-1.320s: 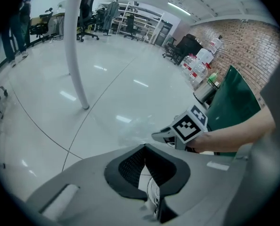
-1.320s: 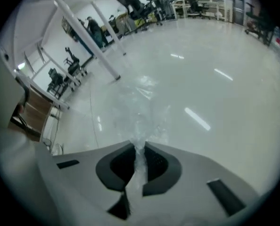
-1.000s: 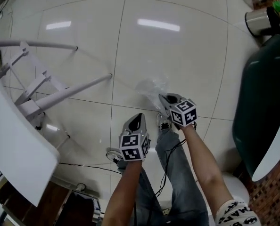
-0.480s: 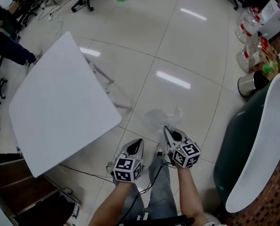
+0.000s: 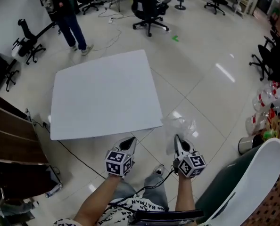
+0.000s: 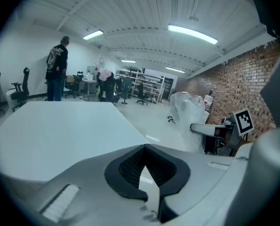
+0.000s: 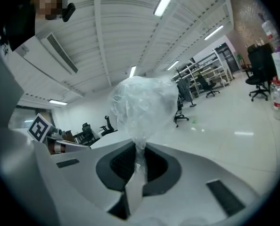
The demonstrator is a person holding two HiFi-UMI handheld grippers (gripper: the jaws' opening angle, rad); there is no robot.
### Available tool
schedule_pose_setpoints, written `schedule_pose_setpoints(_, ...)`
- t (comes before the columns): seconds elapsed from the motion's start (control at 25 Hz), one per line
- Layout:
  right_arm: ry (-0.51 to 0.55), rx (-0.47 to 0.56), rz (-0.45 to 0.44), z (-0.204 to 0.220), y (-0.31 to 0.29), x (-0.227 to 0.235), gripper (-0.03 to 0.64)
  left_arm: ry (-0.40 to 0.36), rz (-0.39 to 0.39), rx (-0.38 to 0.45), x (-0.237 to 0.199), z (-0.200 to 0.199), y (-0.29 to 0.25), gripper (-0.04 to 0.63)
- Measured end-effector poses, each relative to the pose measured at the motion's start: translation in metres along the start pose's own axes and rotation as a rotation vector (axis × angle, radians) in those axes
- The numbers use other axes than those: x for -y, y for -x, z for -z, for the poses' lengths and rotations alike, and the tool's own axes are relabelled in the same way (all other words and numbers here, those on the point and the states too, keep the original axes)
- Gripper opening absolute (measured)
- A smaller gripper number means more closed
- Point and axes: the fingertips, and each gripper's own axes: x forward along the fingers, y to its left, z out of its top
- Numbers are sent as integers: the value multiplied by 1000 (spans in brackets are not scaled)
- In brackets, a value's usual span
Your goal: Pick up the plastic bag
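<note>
A crumpled clear plastic bag (image 5: 180,125) hangs in the air, standing up from my right gripper (image 5: 177,137), which is shut on its gathered neck. In the right gripper view the bag (image 7: 142,106) balloons above the closed jaws of the right gripper (image 7: 138,160), its twisted neck pinched between the pads. My left gripper (image 5: 130,141) is level with it to the left, beside the near edge of the white table (image 5: 102,92). The left gripper (image 6: 146,150) is shut with nothing in it. From there the bag (image 6: 187,108) shows to the right.
A dark green tub with a white rim (image 5: 253,178) lies at the right, with a metal bin (image 5: 247,144) and bottles (image 5: 262,102) beyond. Office chairs (image 5: 149,8) and a standing person (image 5: 69,13) are across the tiled floor. Dark wooden furniture (image 5: 12,145) is at the left.
The view has risen from the floor to above the table. Both grippers have come up, and the bag has been lifted off the tiles in the right gripper.
</note>
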Motion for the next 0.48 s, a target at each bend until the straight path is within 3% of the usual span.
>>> schedule_pose_setpoints(0.28, 167, 14, -122, -59, -25, -114, 12, 70, -142, 168, -87, -46, 109, 3)
schedule_pose_setpoints(0.48, 272, 17, -163, -77, -39, -174, 12, 88, -189, 257, -118, -63, 153, 3)
